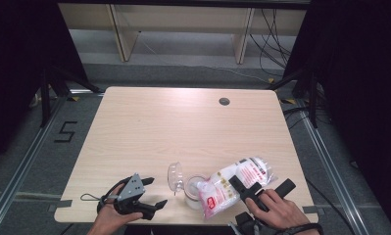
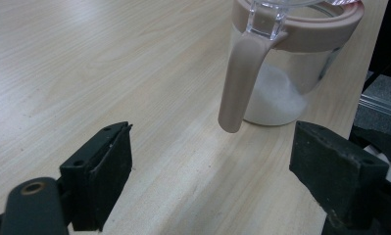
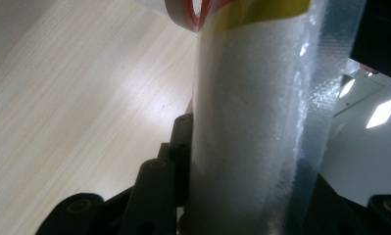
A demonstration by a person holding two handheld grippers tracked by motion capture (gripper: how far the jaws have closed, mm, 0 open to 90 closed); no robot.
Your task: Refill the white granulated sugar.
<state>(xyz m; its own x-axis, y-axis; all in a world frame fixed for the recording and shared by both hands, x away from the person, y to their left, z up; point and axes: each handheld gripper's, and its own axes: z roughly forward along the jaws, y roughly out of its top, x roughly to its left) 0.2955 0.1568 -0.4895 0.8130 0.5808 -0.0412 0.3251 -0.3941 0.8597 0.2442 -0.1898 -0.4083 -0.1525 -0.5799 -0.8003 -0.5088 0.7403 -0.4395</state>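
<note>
The right hand-held gripper (image 1: pixel 252 188) clamps a bag (image 1: pixel 234 183) of white grains tipped over the jar (image 1: pixel 195 192), partly filled; the left hand-held gripper (image 1: pixel 151 193) rests open on the worktop (image 1: pixel 183 127).

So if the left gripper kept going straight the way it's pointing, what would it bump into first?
Probably the jar's handle. The left gripper has open jaws aimed at it, with bare table between; depth is hard to judge.

A taped "5" marks the floor (image 1: pixel 65 132); the bag's (image 1: pixel 237 183) red print is unreadable.
</note>
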